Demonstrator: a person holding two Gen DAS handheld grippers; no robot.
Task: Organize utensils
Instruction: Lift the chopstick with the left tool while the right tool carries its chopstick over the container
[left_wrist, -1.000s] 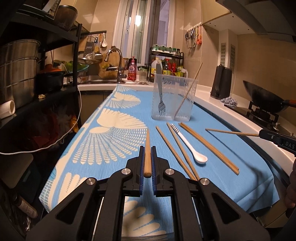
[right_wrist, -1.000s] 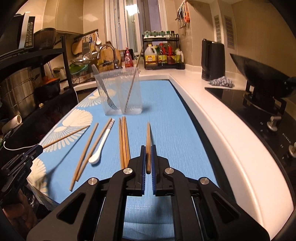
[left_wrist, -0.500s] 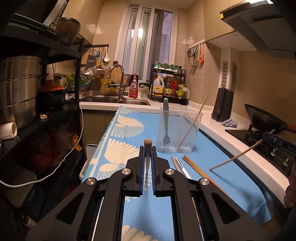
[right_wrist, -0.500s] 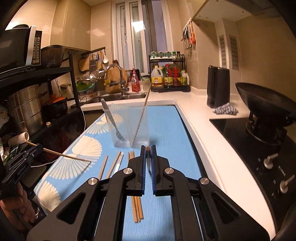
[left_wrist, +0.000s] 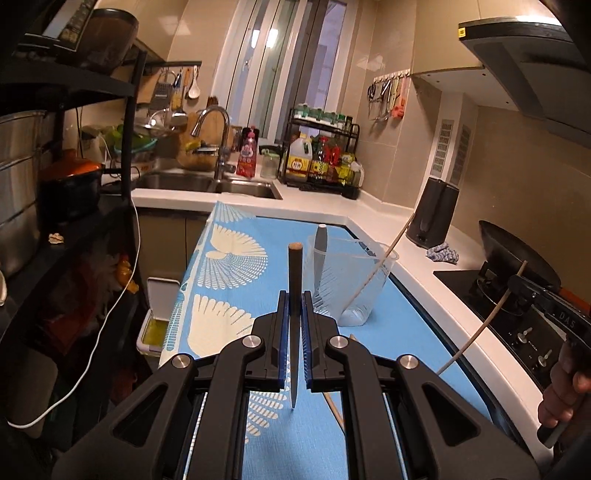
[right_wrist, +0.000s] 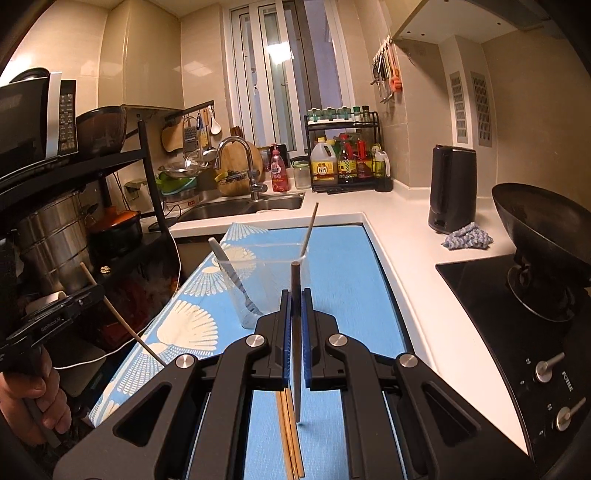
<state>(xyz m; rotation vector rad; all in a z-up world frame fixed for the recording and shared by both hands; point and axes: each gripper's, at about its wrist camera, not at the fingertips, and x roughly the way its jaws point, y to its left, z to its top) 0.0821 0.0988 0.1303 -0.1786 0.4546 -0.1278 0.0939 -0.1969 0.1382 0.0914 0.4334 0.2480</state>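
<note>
**Two chopsticks up, several pieces still down**

Currently each hand carries one chopstick clear of the surface. The left tongs (left_wrist: 295, 321) are clamped tight on a dark chopstick (left_wrist: 294, 280), which stands nearly upright between the blue pads, blunt end above them and thin tip hanging below. The right tongs (right_wrist: 294, 317) are pinched just as tight on a second chopstick (right_wrist: 295, 284), held the same way, point down.

Ahead of both tongs stands the clear plastic cup (left_wrist: 354, 280) on the blue patterned cloth (left_wrist: 236, 266); from the left tongs it sits slightly to the right, from the right tongs slightly to the left. Already inside it are a fork (right_wrist: 236, 280), tines down, and one pale chopstick (right_wrist: 309, 232) leaning against the rim. So I judge the sorting begun but well short of finished: two pieces are in the cup, two more are in the air.

Left to do, as far as can be seen: both held chopsticks must go over the rim and be let go. Below the right tongs, a pair of light wooden chopsticks (right_wrist: 290, 435) lies flat on the cloth, and under the left tongs another stick end (left_wrist: 334, 406) shows beside the arm. Whether more lies beneath the tongs' bodies is hidden. Each tongs also appears in the other's view, at its edge, gripped by a hand (right_wrist: 40, 398).
</note>
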